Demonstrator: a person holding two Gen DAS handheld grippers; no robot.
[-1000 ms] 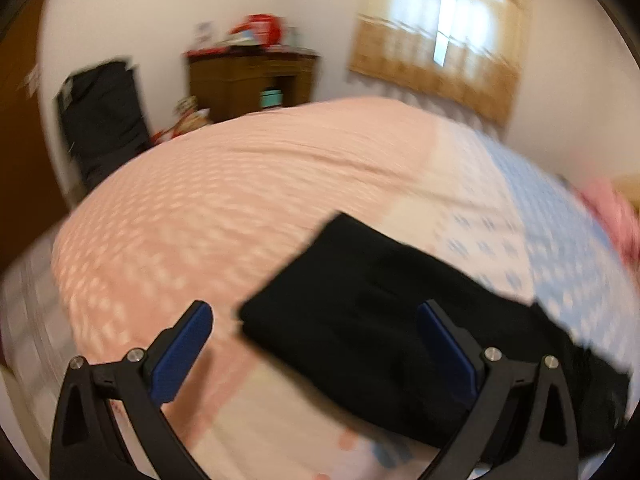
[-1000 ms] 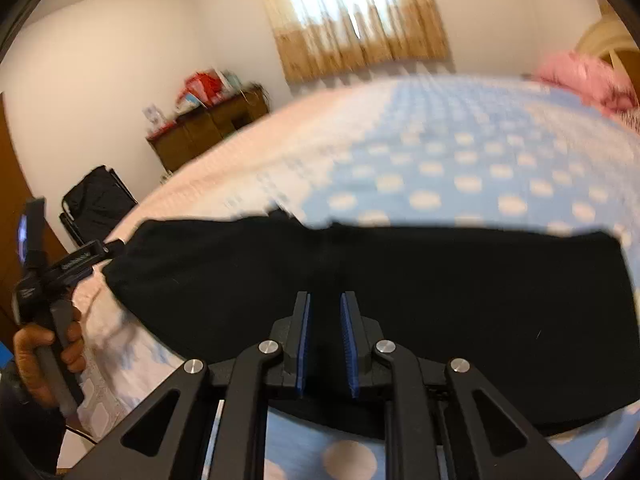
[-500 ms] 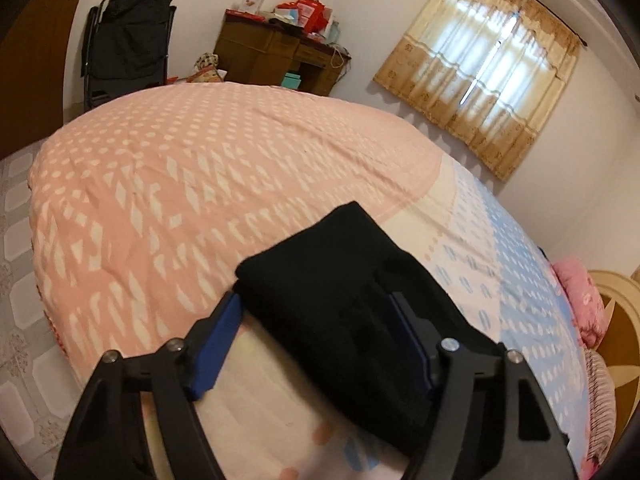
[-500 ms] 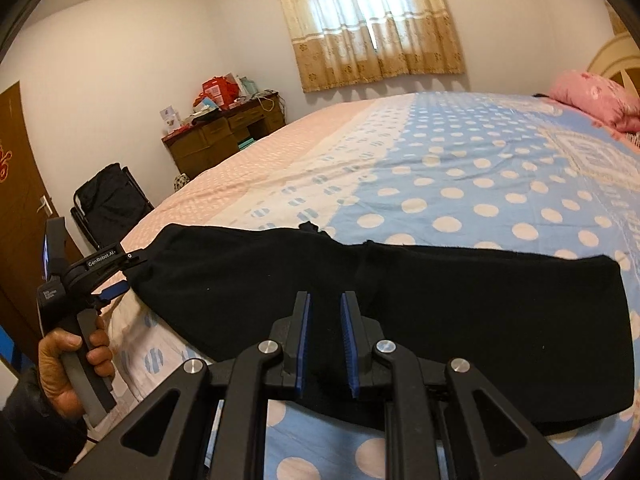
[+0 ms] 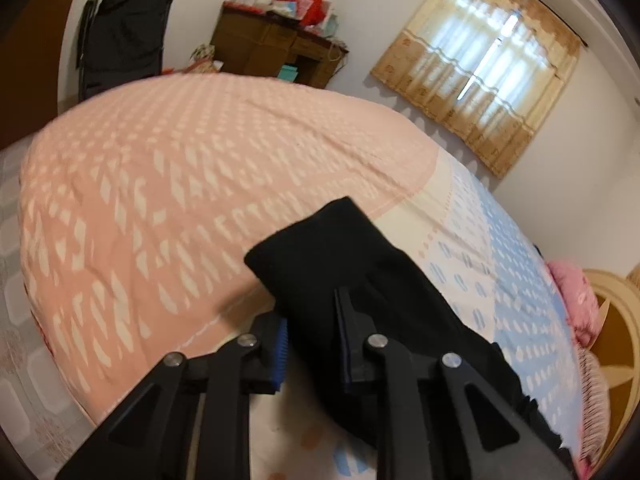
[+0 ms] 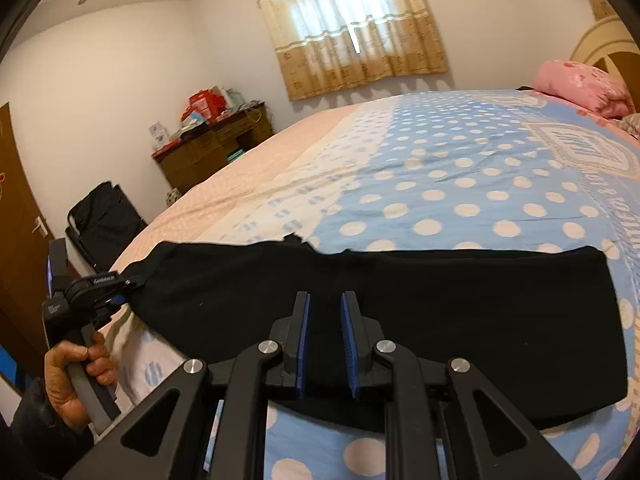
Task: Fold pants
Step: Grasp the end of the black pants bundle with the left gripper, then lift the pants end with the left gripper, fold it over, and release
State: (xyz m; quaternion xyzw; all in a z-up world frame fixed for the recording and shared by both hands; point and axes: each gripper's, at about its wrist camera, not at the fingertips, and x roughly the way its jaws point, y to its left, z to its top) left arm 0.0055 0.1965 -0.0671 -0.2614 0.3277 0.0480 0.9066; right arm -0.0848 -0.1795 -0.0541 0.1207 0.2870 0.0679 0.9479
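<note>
Black pants point(image 6: 420, 312) lie folded lengthwise in a long strip across the near edge of the bed point(image 6: 460, 184). In the left wrist view my left gripper point(image 5: 310, 320) has closed on the end of the pants point(image 5: 340, 256); cloth sits between its blue pads. In the right wrist view that gripper shows at the pants' left end point(image 6: 120, 286), held by a hand. My right gripper point(image 6: 325, 320) hovers over the middle of the strip's near edge, jaws narrowly apart, nothing between them.
The bedspread is pink at the foot point(image 5: 180, 168) and blue with white dots toward the head. A pink pillow point(image 6: 580, 84) lies by the headboard. A wooden desk point(image 5: 276, 52) and a black folded chair point(image 5: 120, 36) stand beyond the bed's foot.
My left gripper has moved onto the pants' end and closed from wide open to gripping the cloth. My right gripper has stayed over the middle of the strip.
</note>
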